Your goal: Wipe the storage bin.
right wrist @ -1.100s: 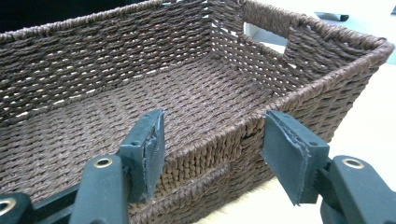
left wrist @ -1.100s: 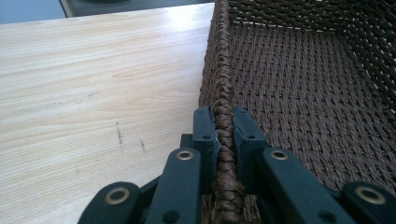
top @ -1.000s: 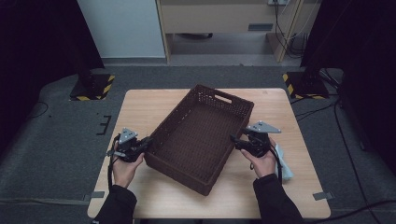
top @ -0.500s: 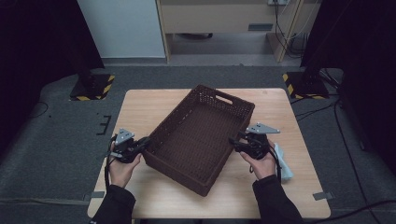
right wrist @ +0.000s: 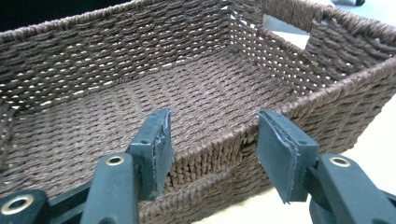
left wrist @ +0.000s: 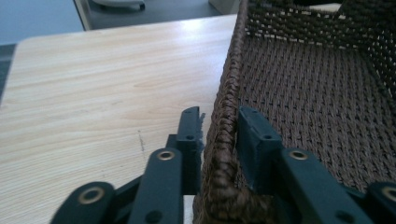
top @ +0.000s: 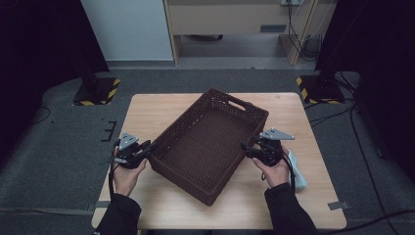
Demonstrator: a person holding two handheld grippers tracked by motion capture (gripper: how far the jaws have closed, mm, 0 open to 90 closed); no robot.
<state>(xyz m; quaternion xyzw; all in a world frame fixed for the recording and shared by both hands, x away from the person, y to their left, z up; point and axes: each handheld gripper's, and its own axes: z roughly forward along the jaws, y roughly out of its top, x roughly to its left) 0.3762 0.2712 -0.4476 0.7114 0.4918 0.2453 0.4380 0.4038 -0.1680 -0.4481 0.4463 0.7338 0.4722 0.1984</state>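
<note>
The woven basket [top: 208, 144] sits askew mid-table [top: 147, 110] (light, stiff, grippy rim). The left gripper [left wrist: 217, 140], just eased, straddles its wall; the right gripper [right wrist: 212, 144] gapes across the rim, 2 good holds.

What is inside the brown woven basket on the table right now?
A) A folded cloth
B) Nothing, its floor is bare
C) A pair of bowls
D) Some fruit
B: in the high view the basket shows only its bare woven floor, and the right gripper view looks in over the near wall onto the same bare weave, with no item lying in it.
</note>
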